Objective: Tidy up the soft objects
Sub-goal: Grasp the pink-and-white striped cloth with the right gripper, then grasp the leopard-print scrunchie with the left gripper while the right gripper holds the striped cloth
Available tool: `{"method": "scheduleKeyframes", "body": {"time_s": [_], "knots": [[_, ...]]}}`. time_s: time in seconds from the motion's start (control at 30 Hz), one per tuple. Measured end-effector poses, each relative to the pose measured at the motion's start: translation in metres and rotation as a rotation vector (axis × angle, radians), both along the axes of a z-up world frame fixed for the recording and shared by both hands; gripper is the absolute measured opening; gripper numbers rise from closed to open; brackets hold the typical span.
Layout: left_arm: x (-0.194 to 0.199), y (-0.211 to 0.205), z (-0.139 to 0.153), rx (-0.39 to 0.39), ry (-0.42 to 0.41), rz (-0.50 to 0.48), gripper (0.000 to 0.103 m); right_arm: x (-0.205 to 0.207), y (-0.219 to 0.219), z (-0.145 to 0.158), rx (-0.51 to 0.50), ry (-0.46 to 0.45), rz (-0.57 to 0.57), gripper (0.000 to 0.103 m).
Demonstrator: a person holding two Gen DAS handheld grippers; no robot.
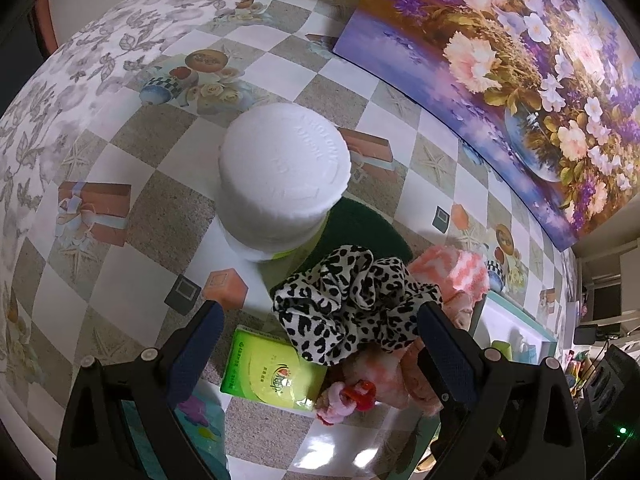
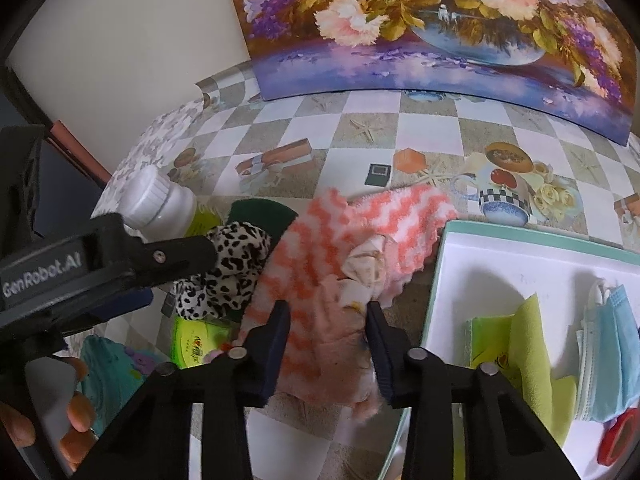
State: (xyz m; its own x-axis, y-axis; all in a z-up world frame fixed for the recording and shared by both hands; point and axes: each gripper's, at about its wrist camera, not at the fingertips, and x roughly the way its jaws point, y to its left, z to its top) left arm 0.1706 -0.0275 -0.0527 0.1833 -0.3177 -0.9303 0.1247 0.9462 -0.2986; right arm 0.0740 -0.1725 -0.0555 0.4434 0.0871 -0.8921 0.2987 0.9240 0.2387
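The left gripper [image 1: 320,330] has its jaws spread wide, holding nothing. Between and just past their tips lies a black-and-white leopard-print fabric scrunchie [image 1: 352,312], heaped on other soft things. A green tissue packet [image 1: 272,370] peeks out beneath it, half covered. A dark green round pad [image 1: 372,228] is mostly hidden behind the scrunchie and under a white plastic bottle [image 1: 284,176] standing beyond the jaws.

The right gripper [image 2: 328,320] also has its jaws apart, straddling a fluffy coral-and-white zigzag cloth [image 2: 360,232] without clamping it. A crumpled cream-coloured scrap [image 2: 366,266] sits on the cloth; what it is cannot be made out.

Only the right wrist view shows the inside of the white shallow tray with mint rim [image 2: 440,272], just right of the jaws: a blue disposable face mask [image 2: 612,344], a lime-green cloth [image 2: 532,364] and a red item [image 2: 620,436] cut off at the edge. The left wrist view catches only a corner of that tray [image 1: 516,316]
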Motion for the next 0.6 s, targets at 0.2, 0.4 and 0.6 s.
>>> {"method": "scheduleKeyframes", "body": {"time_s": [0.2,0.4,0.6], "knots": [[0.0,-0.001,-0.003,-0.003,0.009,-0.002,0.097,-0.003,-0.006,-0.009,-0.002,0.043,-0.024,0.021],[0.0,-0.003,-0.004,-0.004,0.005,-0.013,0.097,-0.004,-0.007,0.005,-0.017,0.023,-0.026,0.016],[-0.001,-0.006,-0.006,-0.006,-0.004,-0.021,0.097,-0.008,-0.012,0.022,-0.03,0.006,-0.049,0.016]]}}
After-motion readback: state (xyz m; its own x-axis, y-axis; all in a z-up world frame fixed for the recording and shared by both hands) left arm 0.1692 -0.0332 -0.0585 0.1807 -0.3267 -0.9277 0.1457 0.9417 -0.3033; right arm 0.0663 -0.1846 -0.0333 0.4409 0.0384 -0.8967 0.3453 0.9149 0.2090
